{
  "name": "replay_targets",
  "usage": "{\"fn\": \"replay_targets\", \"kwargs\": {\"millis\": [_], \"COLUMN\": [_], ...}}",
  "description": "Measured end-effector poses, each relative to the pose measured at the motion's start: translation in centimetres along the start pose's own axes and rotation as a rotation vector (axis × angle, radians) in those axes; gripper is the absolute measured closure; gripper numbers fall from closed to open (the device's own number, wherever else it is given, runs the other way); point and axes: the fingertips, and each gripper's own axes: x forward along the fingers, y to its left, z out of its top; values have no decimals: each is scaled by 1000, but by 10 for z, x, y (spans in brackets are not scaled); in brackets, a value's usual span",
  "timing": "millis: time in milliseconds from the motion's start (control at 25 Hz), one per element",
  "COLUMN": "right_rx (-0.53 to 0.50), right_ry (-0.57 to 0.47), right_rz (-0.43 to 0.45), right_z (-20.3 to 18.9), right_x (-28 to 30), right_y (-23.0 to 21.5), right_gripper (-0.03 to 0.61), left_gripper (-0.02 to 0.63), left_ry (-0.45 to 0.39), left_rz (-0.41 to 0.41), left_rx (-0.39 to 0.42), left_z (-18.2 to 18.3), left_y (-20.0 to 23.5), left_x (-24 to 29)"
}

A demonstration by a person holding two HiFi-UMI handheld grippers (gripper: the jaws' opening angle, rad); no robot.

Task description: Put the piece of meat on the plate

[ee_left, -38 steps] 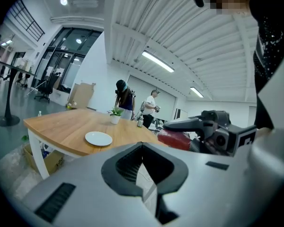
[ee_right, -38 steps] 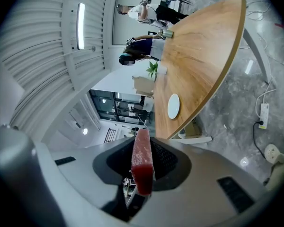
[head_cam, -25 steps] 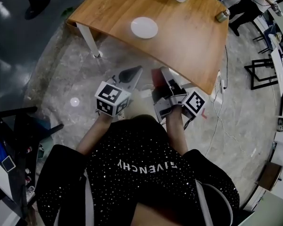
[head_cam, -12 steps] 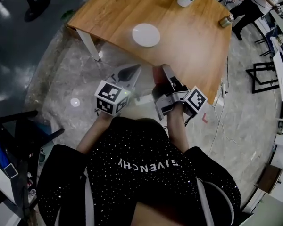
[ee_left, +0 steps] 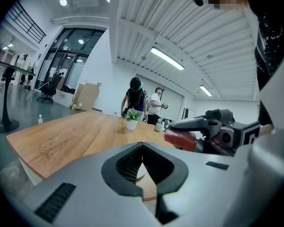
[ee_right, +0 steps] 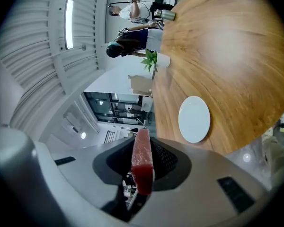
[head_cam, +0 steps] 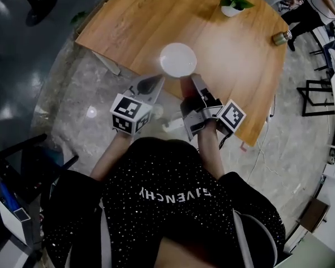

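Observation:
A white round plate (head_cam: 178, 60) lies near the front edge of the wooden table (head_cam: 223, 54), and it also shows in the right gripper view as the plate (ee_right: 194, 119). My right gripper (head_cam: 190, 85) is shut on a red slab of meat (head_cam: 185, 87), just short of the plate's near rim. In its own view the meat (ee_right: 142, 162) stands on edge between the pads of the right gripper (ee_right: 143, 148). My left gripper (head_cam: 151, 85) hovers beside it to the left, over the table's edge. The left gripper (ee_left: 143, 144) is shut and holds nothing. From there the meat (ee_left: 182, 139) is visible at the right.
A small potted plant (head_cam: 233, 3) and a metal can (head_cam: 279, 38) stand at the table's far side. People stand beyond the table (ee_left: 137, 98). A white table leg (head_cam: 107, 62) and grey stone floor (head_cam: 72, 105) lie to the left.
Both grippers have moved forward to the table's edge, the right one carrying the meat. The plate now lies just ahead of the jaws.

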Motion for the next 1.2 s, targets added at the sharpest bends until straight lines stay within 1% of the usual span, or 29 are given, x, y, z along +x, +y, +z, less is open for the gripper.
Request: {"fn": "replay_targets", "kwargs": {"millis": [120,320,520,760,960,1120,1200], "right_rx": [13,10,-20,30,80,97,128], "right_ry": [2,-22,-14,73,153,177,177], "right_rz": [-42,-82,-156,-250,-326,-385,-409], "right_z": [20,56,76,69,56,52,51], "right_x": [25,58,76,108,130,139,143], "right_y": [-13,-24,-45,-80,-104,-119,-128], "right_gripper": [486,486,486,486,486,486,486], "left_gripper": [604,604,604,604,604,604,604], "left_ry": [-4,14,41,71,92,93,92], "left_rz": [9,-17,-16,3,35,59,70], "left_rx": [-23,-42,-58,-73,-110,-131,-138], "left_z": [11,23,22,15,3,-2,-3], "left_y": [26,52,72,86,97,108,114], "left_x": [30,77,104,113,115,114,113]}}
